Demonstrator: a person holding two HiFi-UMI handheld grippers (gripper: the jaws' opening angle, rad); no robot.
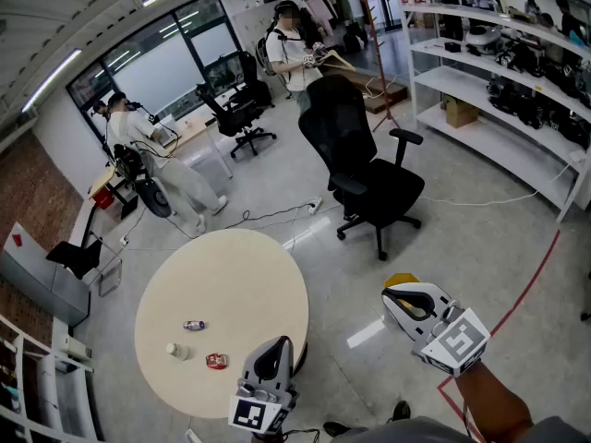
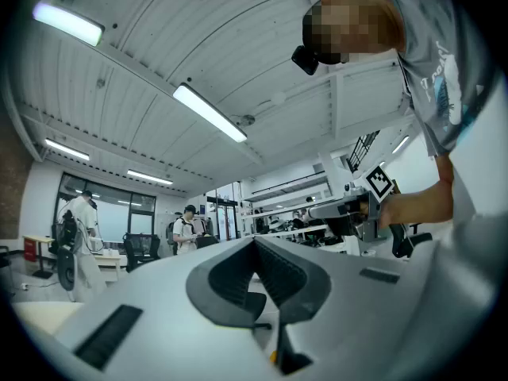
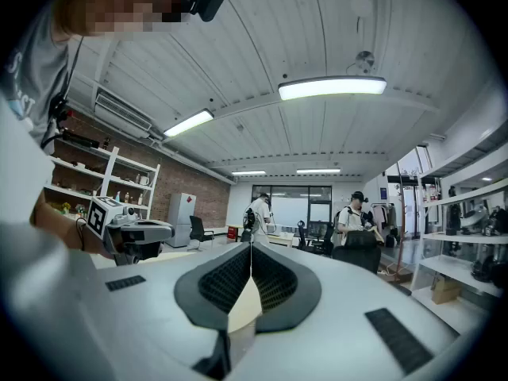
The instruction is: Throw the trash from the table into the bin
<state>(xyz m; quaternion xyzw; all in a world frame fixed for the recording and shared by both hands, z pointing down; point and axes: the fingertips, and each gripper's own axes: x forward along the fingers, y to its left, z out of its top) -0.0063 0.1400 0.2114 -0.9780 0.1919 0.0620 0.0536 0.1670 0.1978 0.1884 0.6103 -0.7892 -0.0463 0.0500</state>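
Note:
Three bits of trash lie on the round beige table: a small bottle, a white cup-like thing and a red wrapper. My left gripper hovers at the table's near right edge, just right of the wrapper. Its jaws are shut and empty. My right gripper hangs over the floor to the right of the table. It too is shut with nothing in it. A yellow object peeks out from behind it, mostly hidden. Neither gripper touches the trash.
A black office chair stands on the floor beyond the table. White shelving lines the right wall. A red tape line and a cable cross the floor. Two people stand at desks far back, left and centre.

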